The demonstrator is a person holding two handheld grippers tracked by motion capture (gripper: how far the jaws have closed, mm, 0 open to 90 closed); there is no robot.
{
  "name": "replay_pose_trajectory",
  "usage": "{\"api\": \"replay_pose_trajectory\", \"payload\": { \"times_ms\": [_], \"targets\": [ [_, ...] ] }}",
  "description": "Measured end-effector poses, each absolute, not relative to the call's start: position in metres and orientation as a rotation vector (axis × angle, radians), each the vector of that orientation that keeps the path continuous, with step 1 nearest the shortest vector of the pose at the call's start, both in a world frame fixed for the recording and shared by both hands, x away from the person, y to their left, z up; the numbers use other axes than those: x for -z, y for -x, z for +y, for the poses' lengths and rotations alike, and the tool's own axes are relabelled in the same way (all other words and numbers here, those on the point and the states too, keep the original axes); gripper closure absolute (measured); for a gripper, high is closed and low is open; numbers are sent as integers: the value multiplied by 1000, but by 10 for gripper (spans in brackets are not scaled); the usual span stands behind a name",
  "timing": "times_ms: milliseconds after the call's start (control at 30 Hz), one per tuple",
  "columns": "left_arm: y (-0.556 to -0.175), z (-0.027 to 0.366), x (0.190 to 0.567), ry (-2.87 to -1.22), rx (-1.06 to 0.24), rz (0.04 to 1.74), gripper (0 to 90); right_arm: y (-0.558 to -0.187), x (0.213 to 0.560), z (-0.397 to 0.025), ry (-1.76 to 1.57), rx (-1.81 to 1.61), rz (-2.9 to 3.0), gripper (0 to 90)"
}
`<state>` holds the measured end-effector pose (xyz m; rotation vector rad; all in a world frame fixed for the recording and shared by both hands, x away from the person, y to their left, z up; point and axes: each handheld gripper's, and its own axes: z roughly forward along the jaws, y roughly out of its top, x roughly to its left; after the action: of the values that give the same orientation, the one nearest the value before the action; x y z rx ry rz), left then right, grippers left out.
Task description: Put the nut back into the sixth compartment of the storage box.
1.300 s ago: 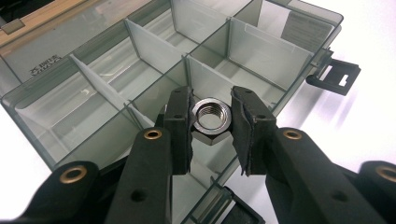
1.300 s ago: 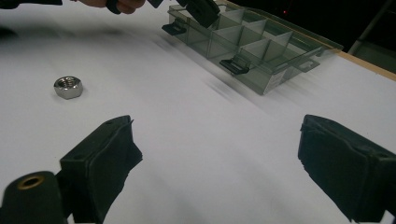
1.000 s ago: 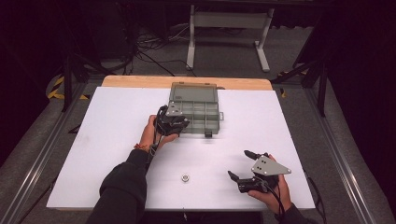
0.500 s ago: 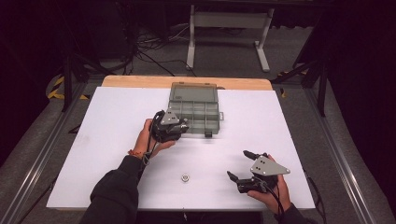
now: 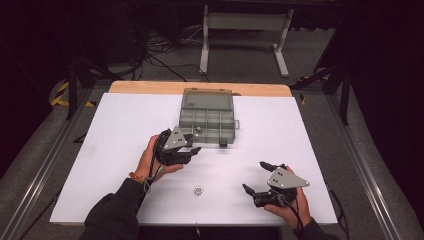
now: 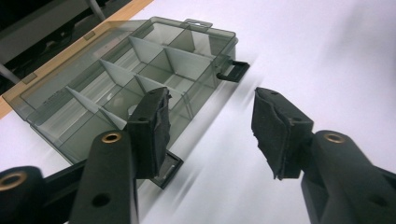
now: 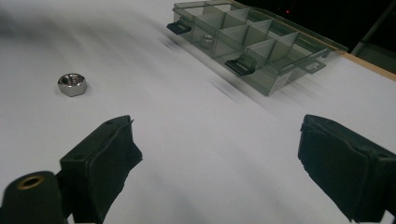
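Note:
A smoky clear compartment box lies open at the far middle of the white table, with a small nut in a front compartment. My left gripper hovers just in front of the box, open and holding nothing. In the left gripper view the box lies ahead of the spread jaws. A loose steel nut rests on the table near the front edge. My right gripper stands open to the right of it. In the right gripper view the loose nut lies ahead on the left and the box farther off.
The white table sheet ends on a wooden strip at the far edge. Two black latches stick out from the box's front. A metal stand and cables are on the floor beyond.
My left gripper has drawn back from the box's front compartments toward the near side. The right gripper has stayed almost still.

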<state>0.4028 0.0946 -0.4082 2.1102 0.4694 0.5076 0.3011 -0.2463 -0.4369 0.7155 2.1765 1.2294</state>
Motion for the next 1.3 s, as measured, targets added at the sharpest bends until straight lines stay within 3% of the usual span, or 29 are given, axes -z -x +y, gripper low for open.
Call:
{"api": "replay_pose_trajectory", "payload": {
  "times_ms": [567,1300],
  "targets": [
    [-368,117,412,-2090,-511,469,122,-302,438,-246,-717,-1226,2183,112],
    [-329,108,442,-2199,-364,425,62,-300,437,-244,-706,-1225,2191,112]
  ]
}}
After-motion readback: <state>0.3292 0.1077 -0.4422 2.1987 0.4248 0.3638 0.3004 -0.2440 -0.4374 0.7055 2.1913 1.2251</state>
